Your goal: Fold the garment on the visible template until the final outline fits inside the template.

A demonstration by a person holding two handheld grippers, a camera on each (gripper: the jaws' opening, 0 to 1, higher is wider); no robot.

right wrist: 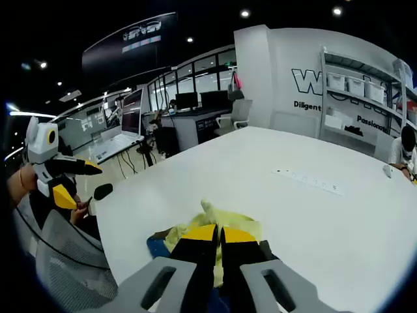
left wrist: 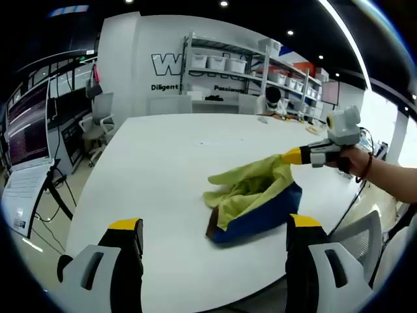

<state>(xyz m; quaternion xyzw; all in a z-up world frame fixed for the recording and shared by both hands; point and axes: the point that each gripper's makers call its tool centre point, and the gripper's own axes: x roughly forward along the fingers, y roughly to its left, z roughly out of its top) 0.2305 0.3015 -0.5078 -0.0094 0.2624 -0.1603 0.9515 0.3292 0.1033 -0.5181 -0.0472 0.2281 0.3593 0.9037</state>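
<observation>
- Garment [left wrist: 254, 199]: yellow-green and blue cloth, crumpled in a heap on the white table [left wrist: 163, 163], toward the near edge; unfolded, outline irregular.
- Right gripper [right wrist: 218, 233]: jaws pressed together on a yellow-green fold of the garment; seen in the left gripper view as a yellow-tipped tool at the heap's far corner, lifting that corner slightly.
- Left gripper [left wrist: 215, 225]: jaws spread wide, holding nothing, hanging off the near table edge, apart from the cloth; seen in the right gripper view at far left, also wide.
- Template: no outline discernible on the tabletop in either view; cannot tell where it lies, possibly under the heap.
- Risk, probable: single-corner pull drags the whole bundle instead of spreading it, since the layers lie tangled.
- Risk, probable: heap close to the near edge; a pull toward the person may slide cloth off the table and out of the workspace.
- Risk, possible: thin pinch of fabric slipping from the closed jaws under tension.
- Containers: white bins [left wrist: 218, 63] on the far shelving [left wrist: 260, 65]; contents hidden.
- Small items [left wrist: 264, 119] on the far table end: too small to identify.
</observation>
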